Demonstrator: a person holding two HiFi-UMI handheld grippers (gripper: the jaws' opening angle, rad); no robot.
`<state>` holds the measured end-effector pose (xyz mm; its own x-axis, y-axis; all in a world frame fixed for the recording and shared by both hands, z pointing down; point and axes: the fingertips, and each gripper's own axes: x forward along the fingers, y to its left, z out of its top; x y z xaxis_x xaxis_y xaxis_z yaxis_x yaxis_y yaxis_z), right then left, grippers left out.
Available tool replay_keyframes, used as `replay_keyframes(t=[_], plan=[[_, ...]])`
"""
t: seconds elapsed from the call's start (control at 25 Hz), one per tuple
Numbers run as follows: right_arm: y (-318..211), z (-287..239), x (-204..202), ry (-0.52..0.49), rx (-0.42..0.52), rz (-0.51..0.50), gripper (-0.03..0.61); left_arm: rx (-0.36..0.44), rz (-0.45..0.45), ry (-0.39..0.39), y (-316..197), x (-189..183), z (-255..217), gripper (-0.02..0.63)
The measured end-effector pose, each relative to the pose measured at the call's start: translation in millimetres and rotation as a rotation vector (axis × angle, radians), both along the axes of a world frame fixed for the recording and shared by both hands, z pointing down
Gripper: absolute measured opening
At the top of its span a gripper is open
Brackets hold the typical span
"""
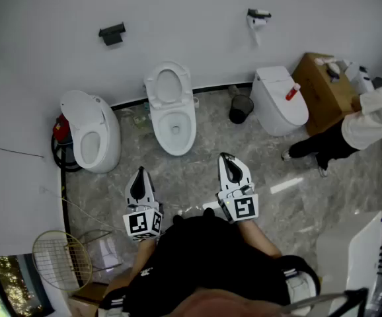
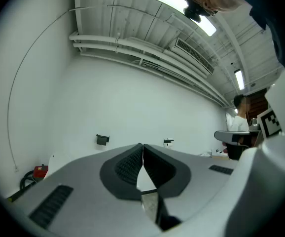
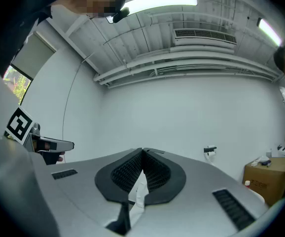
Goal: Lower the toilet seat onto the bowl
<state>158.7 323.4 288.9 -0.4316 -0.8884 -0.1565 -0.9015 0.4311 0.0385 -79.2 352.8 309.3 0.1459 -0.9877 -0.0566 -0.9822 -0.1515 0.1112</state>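
Here, left claw (image 1: pixel 141 172) and right claw (image 1: pixel 227 157) both pressed shut, nothing gripped — held short of the bowl (image 1: pixel 159 129), toilet seat (image 1: pixel 150 88) seen raised upright.

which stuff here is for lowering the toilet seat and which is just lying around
For the job: middle toilet, its raised seat, left gripper, right gripper.
Just lying about: left toilet, right toilet, black bin, cardboard box, racket.

Three toilets (image 1: pixel 92 137) (image 1: pixel 175 144) (image 1: pixel 280 104), two grippers (image 1: pixel 140 172) (image 1: pixel 227 157), two wall fixtures (image 1: pixel 112 34) (image 1: pixel 258 15), one cardboard box (image 1: pixel 323 88), one black bin (image 1: pixel 241 108), one racket (image 1: pixel 60 259).
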Motion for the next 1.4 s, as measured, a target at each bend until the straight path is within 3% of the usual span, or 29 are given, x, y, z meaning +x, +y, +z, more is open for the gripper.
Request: replay_keyframes(t=[1.2,1.4], plan=[[-4,10,-1,0.013,-0.028,0.006,0.014,-0.010,-0.005,-0.033,-2,-1,5,0.011],[-5,10,-3,0.019,-0.035,0.005,0.049,-0.010,0.003,-0.042,-3,0,4,0.077]])
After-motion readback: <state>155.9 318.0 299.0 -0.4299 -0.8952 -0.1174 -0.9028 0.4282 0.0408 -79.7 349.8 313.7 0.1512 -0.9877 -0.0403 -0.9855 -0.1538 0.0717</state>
